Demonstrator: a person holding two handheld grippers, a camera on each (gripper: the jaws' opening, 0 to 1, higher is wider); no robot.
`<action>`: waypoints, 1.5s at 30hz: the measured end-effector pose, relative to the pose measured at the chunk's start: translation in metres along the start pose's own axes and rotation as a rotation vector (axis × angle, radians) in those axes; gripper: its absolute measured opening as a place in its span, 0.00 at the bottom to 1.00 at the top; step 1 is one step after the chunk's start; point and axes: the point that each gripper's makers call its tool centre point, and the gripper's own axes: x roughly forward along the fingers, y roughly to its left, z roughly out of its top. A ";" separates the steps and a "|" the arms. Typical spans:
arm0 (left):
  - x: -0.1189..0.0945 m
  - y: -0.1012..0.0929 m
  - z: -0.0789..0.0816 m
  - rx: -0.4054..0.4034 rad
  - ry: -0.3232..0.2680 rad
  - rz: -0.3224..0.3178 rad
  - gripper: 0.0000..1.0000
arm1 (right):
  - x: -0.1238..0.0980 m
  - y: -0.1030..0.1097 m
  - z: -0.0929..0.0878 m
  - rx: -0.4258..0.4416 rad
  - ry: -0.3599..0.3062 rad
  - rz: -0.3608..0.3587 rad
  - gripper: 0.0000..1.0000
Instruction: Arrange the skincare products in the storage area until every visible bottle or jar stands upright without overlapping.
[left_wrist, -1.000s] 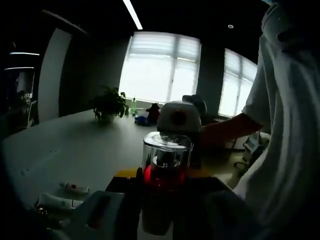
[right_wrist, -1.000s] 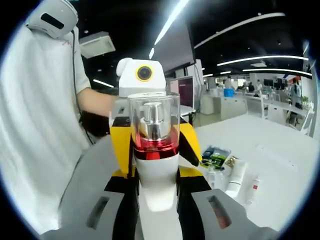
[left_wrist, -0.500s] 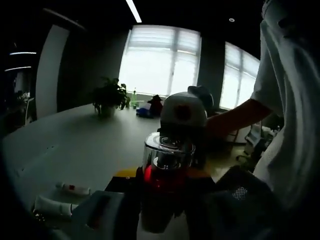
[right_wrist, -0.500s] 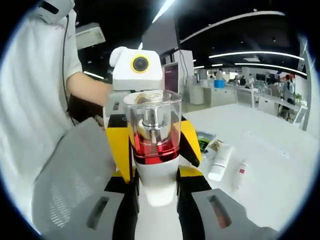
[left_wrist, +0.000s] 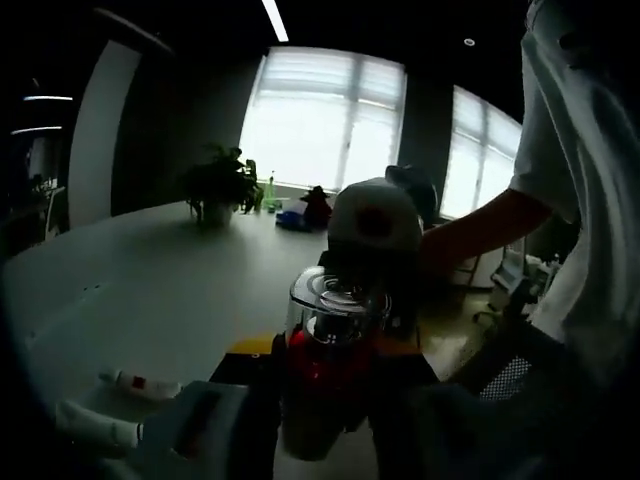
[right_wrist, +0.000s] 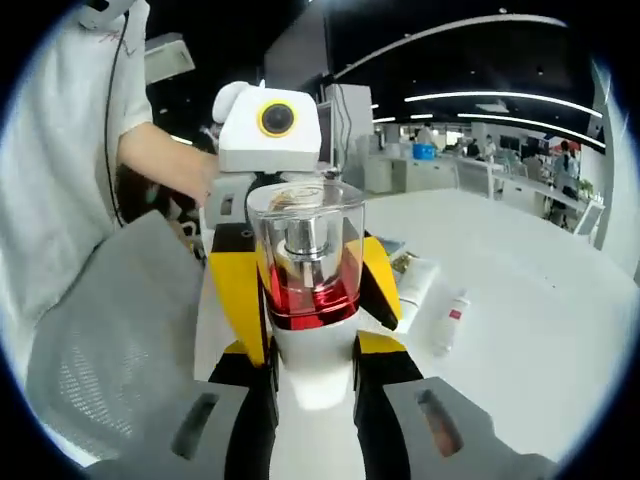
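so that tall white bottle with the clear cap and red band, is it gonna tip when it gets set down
Probably top-heavy: the tall white bottle with the clear cap and red band carries a thick clear cap and metal pump above a narrow body. The smooth body looks slippery, so the right gripper, closed around it low down, may let it swing. The cap seems hard, likely to crack if dropped onto the white table.

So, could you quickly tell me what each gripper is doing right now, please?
Left gripper: shut on the bottle, held upright.
Right gripper: shut on the same bottle, from the opposite side.
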 end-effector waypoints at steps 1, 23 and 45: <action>0.003 0.004 -0.001 0.003 -0.004 0.003 0.27 | 0.000 -0.005 -0.003 -0.006 0.008 -0.005 0.27; 0.035 0.052 -0.007 0.036 -0.002 0.014 0.27 | -0.003 -0.063 -0.031 -0.050 0.076 -0.101 0.28; 0.033 0.072 0.003 -0.023 -0.043 0.076 0.37 | -0.001 -0.082 -0.030 0.048 0.056 -0.116 0.33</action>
